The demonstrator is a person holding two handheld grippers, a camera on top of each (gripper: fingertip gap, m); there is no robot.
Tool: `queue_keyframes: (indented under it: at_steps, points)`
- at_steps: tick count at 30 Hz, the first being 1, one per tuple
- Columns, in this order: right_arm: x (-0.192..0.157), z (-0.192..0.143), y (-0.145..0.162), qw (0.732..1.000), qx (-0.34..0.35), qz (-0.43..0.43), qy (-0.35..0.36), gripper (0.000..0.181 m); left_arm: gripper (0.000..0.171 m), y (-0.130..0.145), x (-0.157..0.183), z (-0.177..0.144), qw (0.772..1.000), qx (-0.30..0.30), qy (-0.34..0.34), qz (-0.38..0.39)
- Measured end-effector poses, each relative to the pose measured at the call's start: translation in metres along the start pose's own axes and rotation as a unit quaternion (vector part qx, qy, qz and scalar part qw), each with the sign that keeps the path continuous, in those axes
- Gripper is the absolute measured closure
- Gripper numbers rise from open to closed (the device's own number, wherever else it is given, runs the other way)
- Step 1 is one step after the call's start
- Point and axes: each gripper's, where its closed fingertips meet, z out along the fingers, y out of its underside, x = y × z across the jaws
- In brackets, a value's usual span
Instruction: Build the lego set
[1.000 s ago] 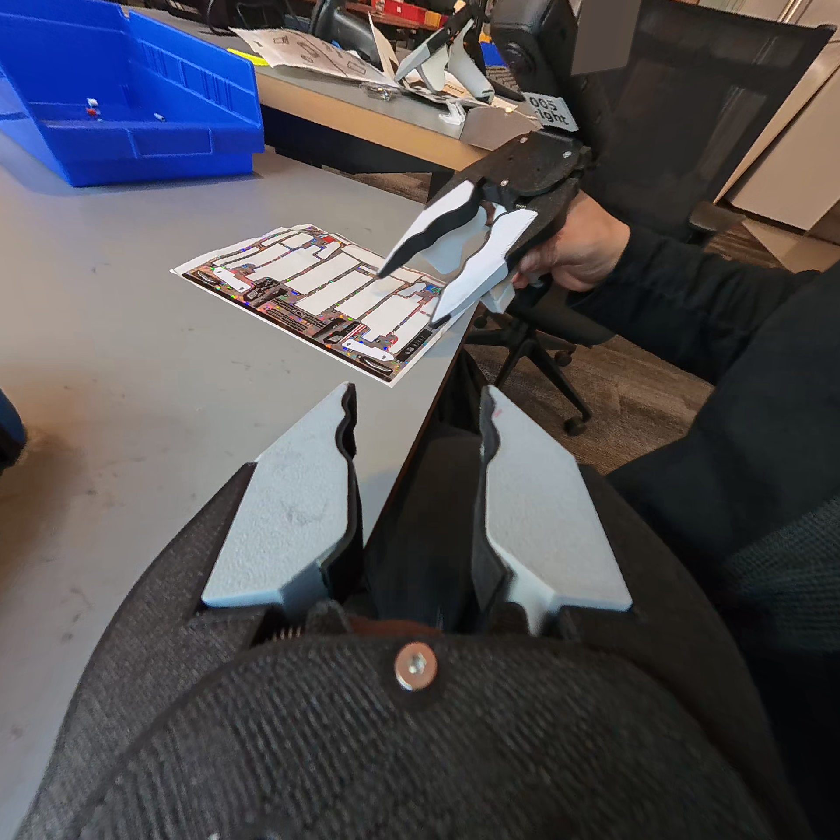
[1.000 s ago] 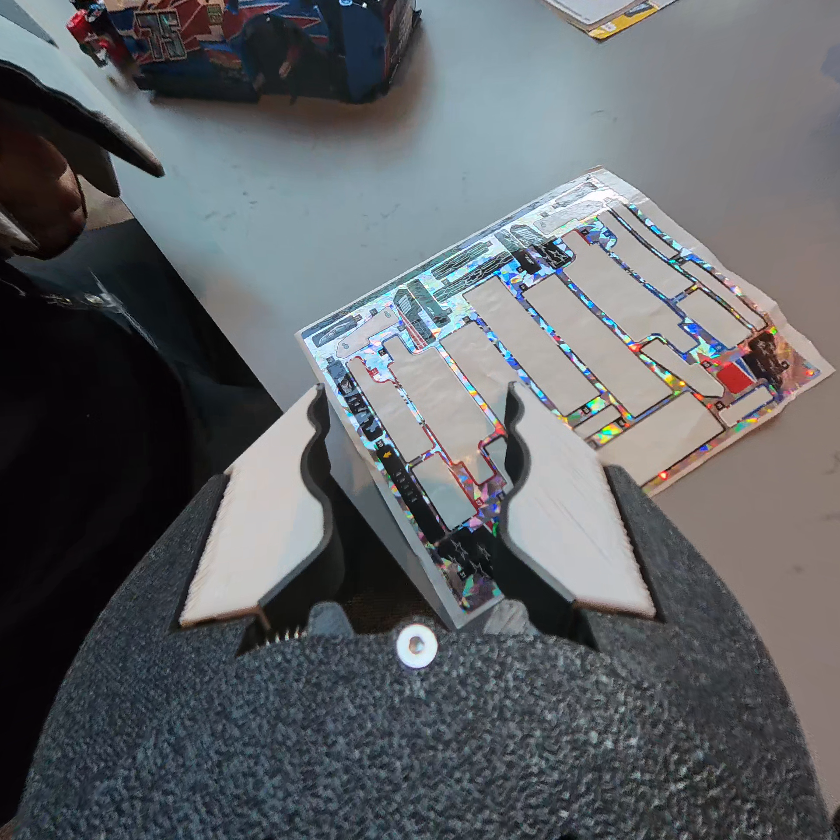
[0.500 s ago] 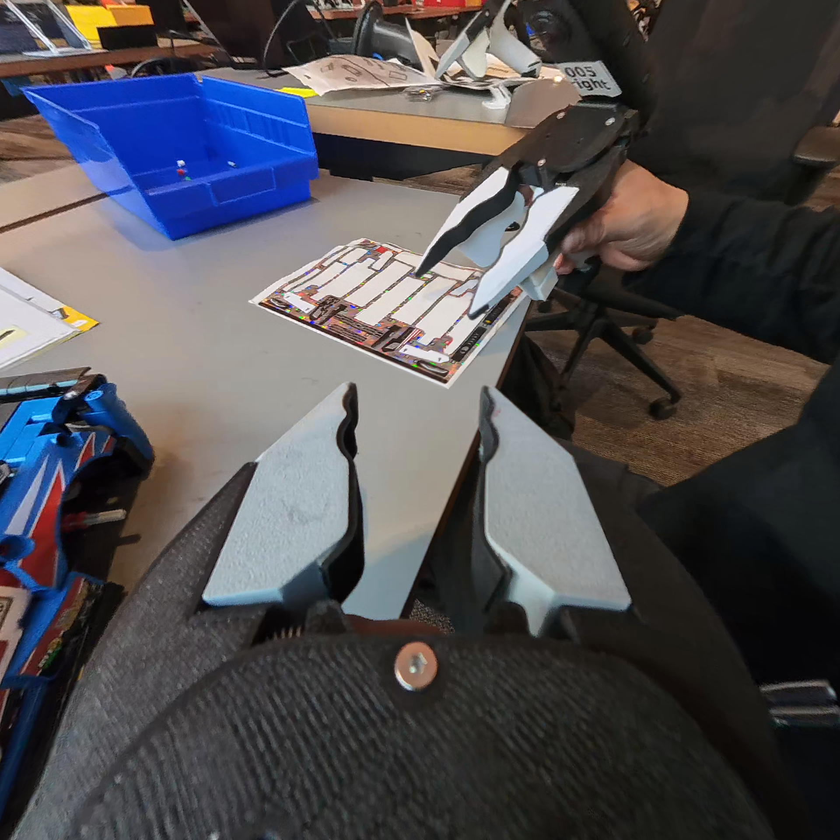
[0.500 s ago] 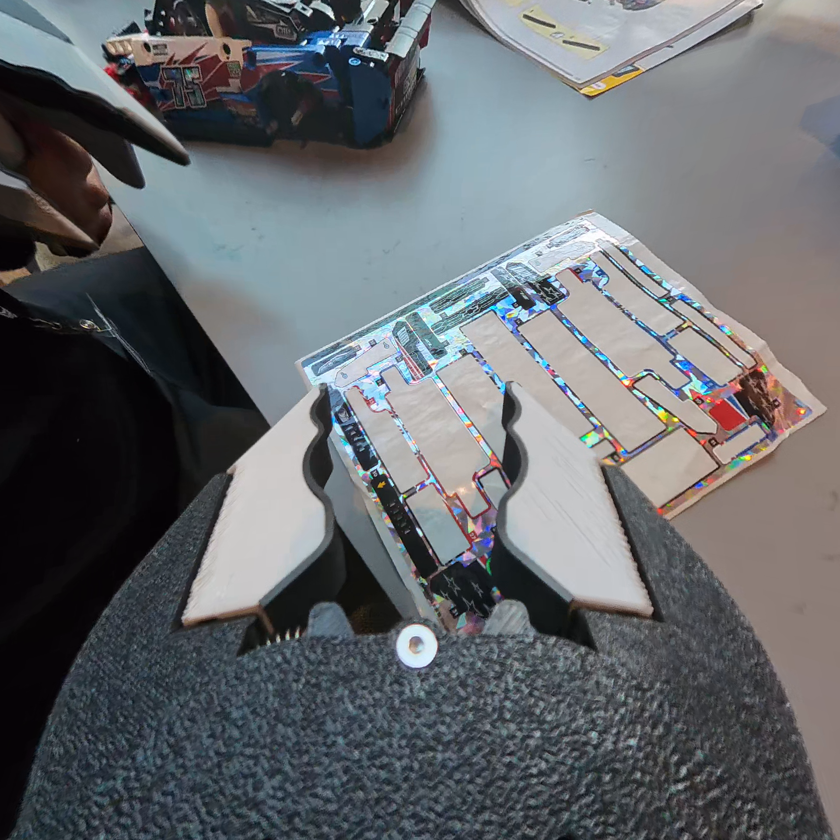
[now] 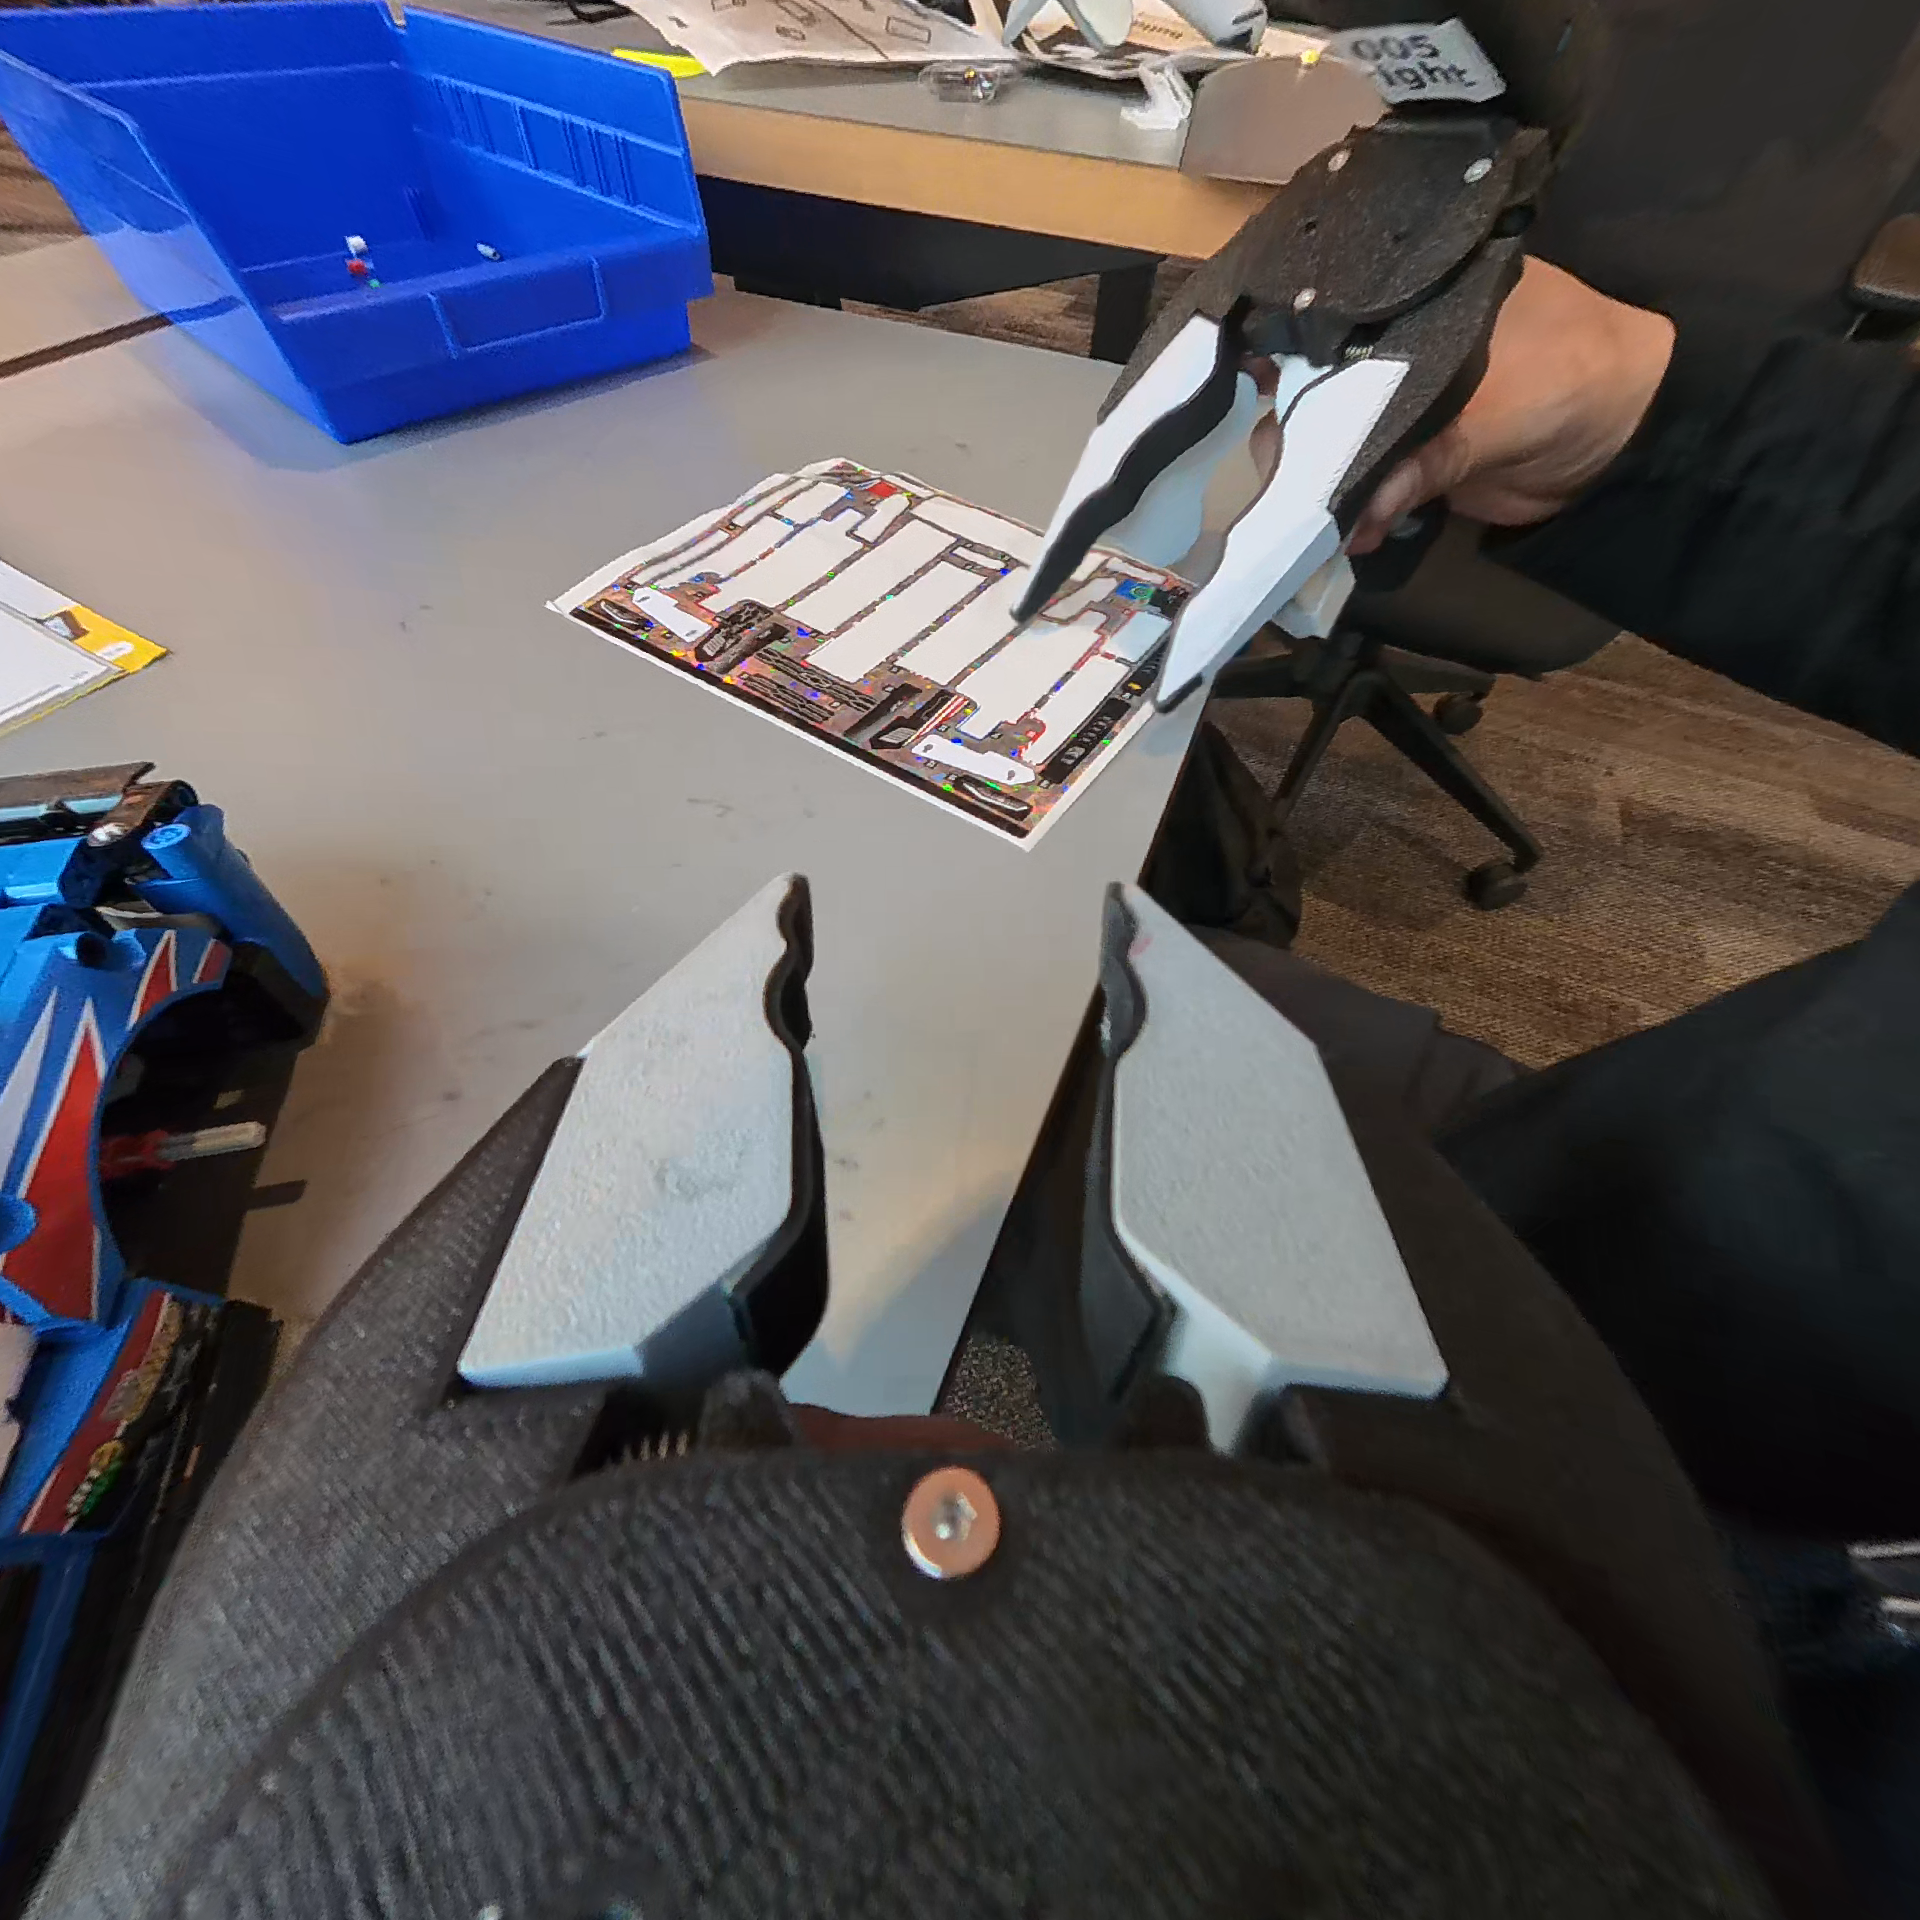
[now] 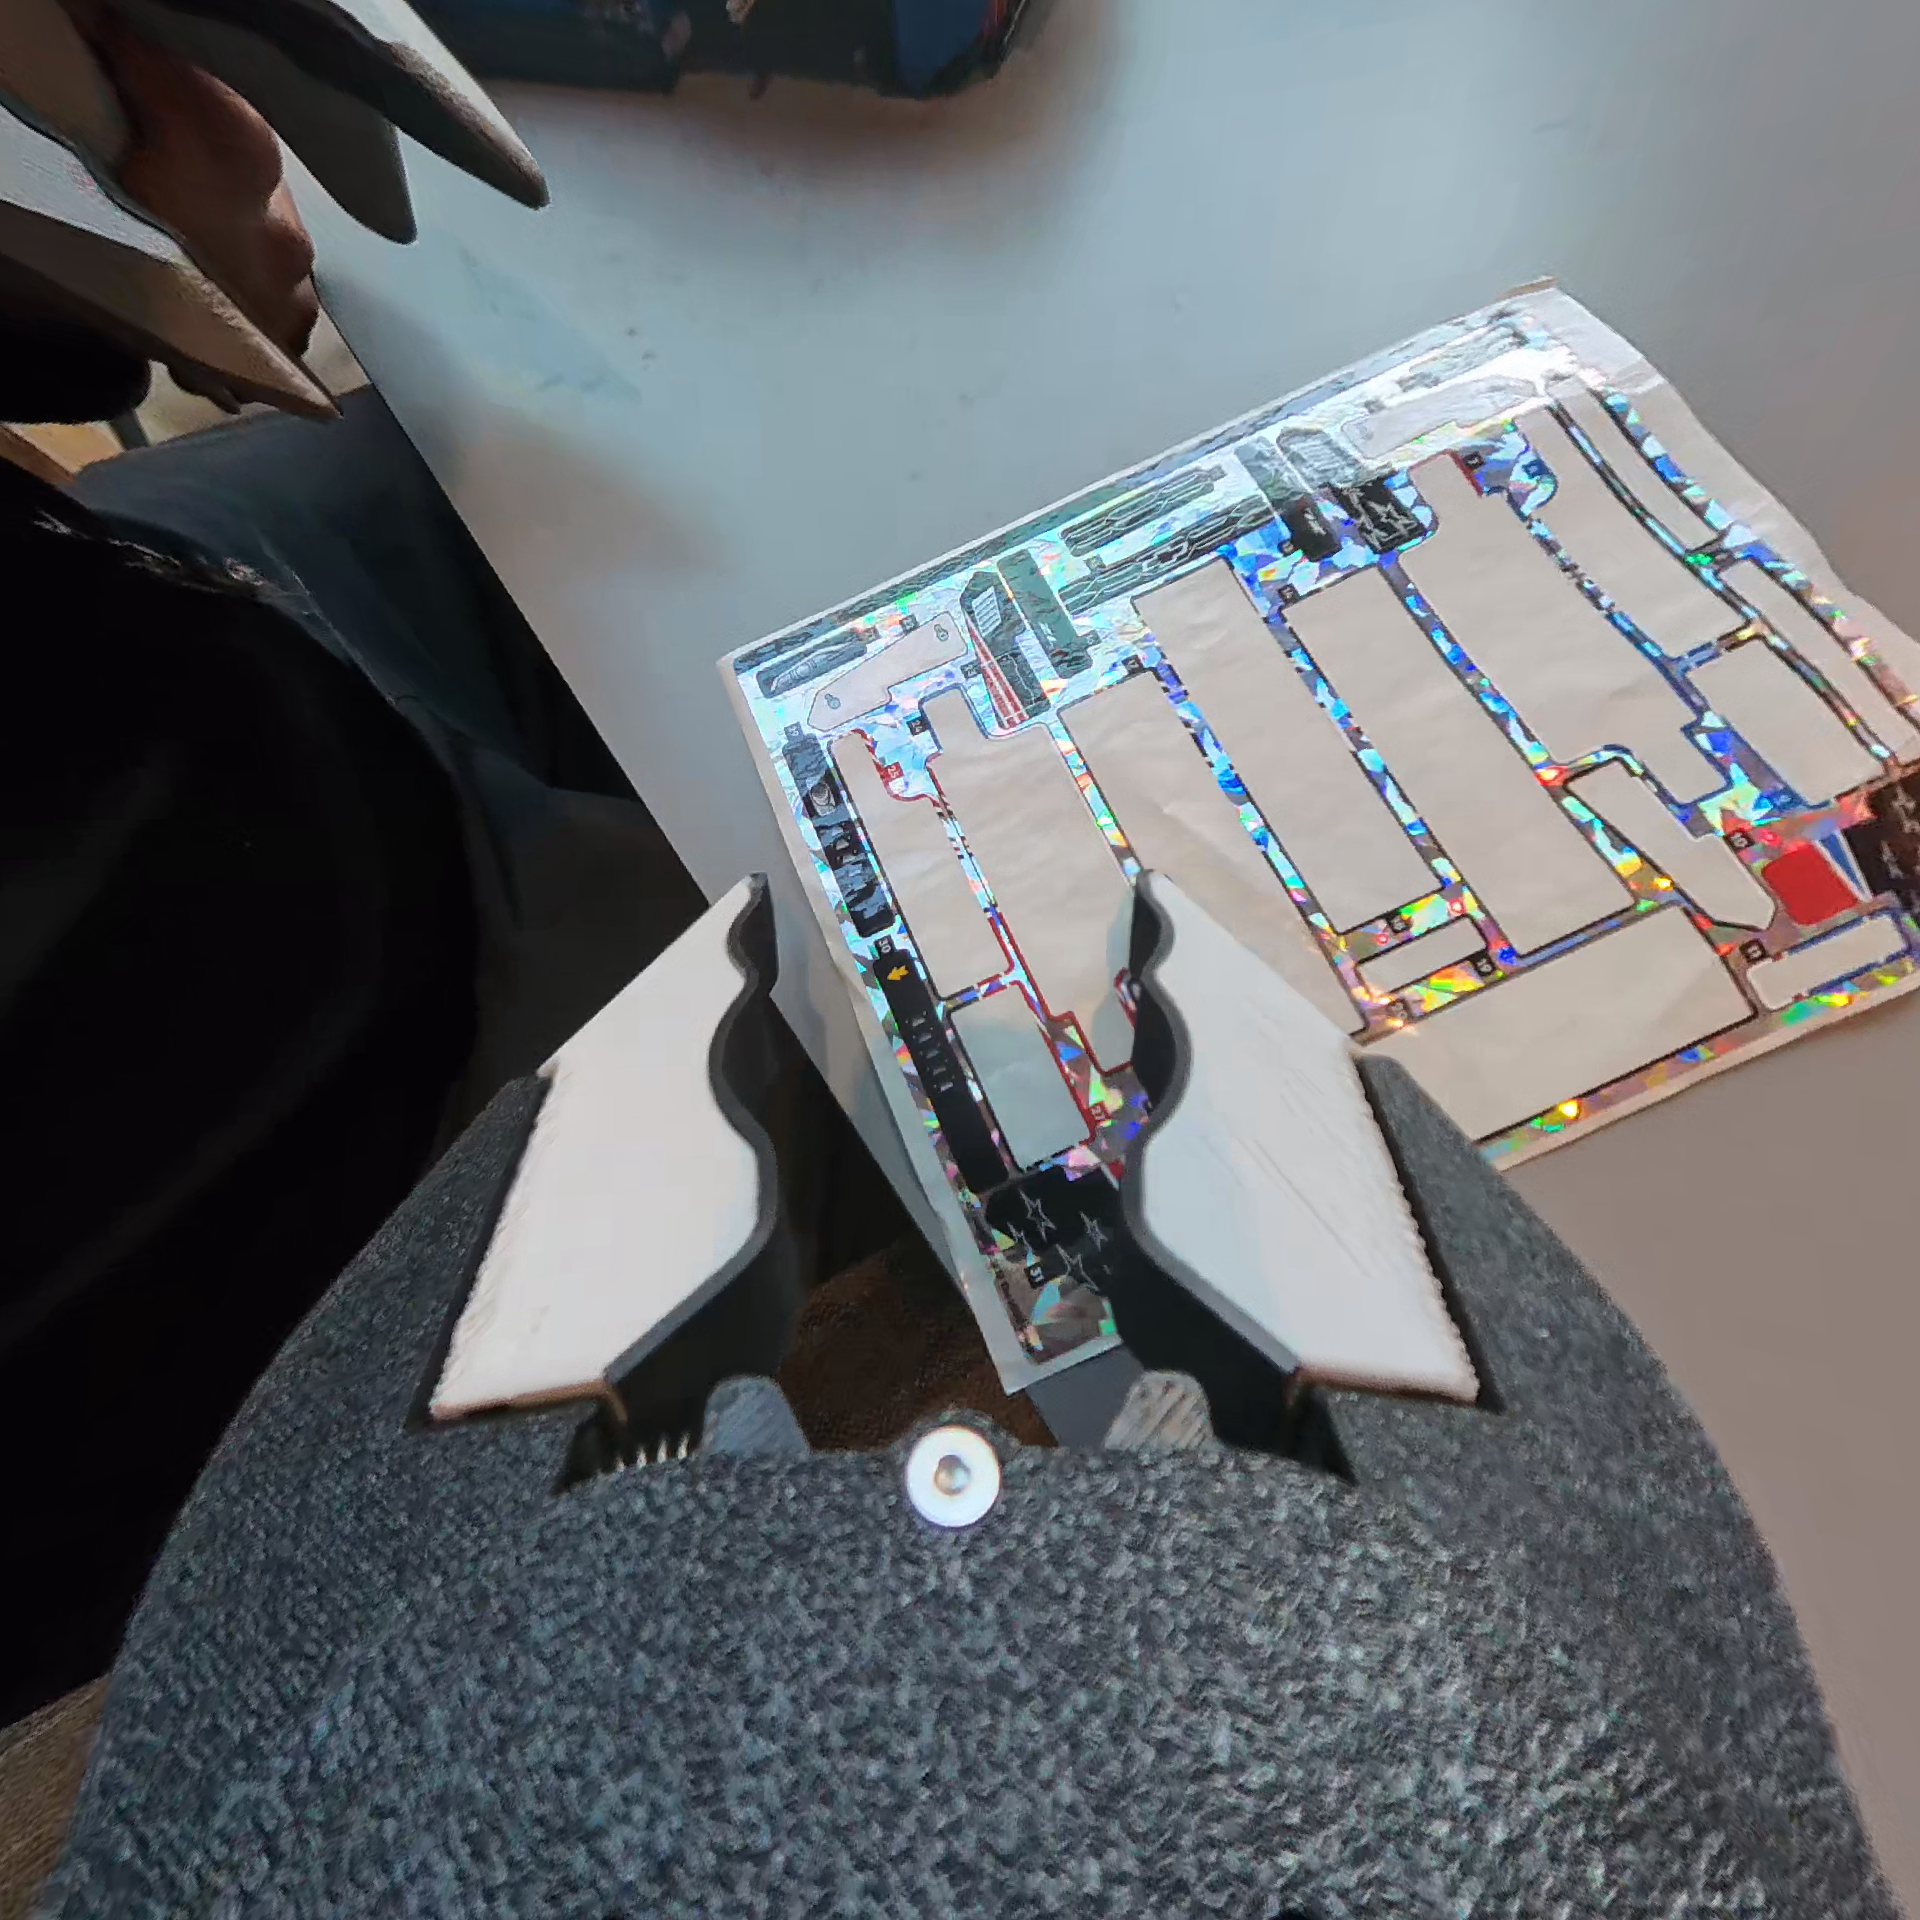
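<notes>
A shiny holographic sticker sheet [image 5: 883, 634] lies flat near the table's front edge, with most stickers peeled off; it also shows in the right wrist view [image 6: 1351, 790]. My right gripper [image 6: 951, 899] is open and empty, hovering just above the sheet's near corner; in the left wrist view it [image 5: 1101, 649] hangs over the sheet's right end. My left gripper [image 5: 951, 904] is open and empty above the table edge, short of the sheet. A blue, red and white lego car [image 5: 94, 1143] sits at the left, partly cut off.
A blue plastic bin [image 5: 343, 197] with a few small pieces stands at the back left. An instruction booklet [image 5: 52, 655] lies at the left edge. A second desk with papers [image 5: 914, 62] and an office chair [image 5: 1392, 717] stand beyond the grey table [image 5: 416, 675].
My right gripper has lowered closer to the sticker sheet's near corner. My left gripper has swung left and pulled back, bringing the lego car and booklet into view. Both stay open.
</notes>
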Motion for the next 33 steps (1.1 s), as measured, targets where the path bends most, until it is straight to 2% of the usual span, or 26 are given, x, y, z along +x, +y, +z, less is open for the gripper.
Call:
queue_keyframes:
  at_steps: [4,12,18,20,25,33]
  points:
    - [0.000,-0.008,-0.019,0.999,0.044,0.005,-0.008,0.115,0.118,-0.002,-0.007,-0.006,1.000,-0.001,-0.015,0.005]
    - [0.022,-0.020,-0.057,0.989,0.140,0.036,0.033,0.119,0.118,0.006,-0.009,-0.028,0.999,-0.007,-0.017,0.033]
    - [0.028,-0.003,-0.070,0.989,0.138,0.050,0.035,0.119,0.115,0.015,-0.002,-0.046,0.998,-0.019,0.029,0.051]
    - [0.031,0.004,-0.076,0.989,0.133,0.047,0.041,0.119,0.115,0.011,-0.006,-0.050,0.999,-0.001,0.022,0.038]
    - [0.056,0.015,-0.102,0.982,0.157,0.041,0.093,0.119,0.098,0.005,-0.024,-0.062,0.999,0.039,0.008,0.006]
    - [0.083,0.038,-0.120,0.980,0.152,0.082,0.096,0.118,0.104,-0.001,-0.046,-0.086,0.992,0.103,0.008,-0.069]
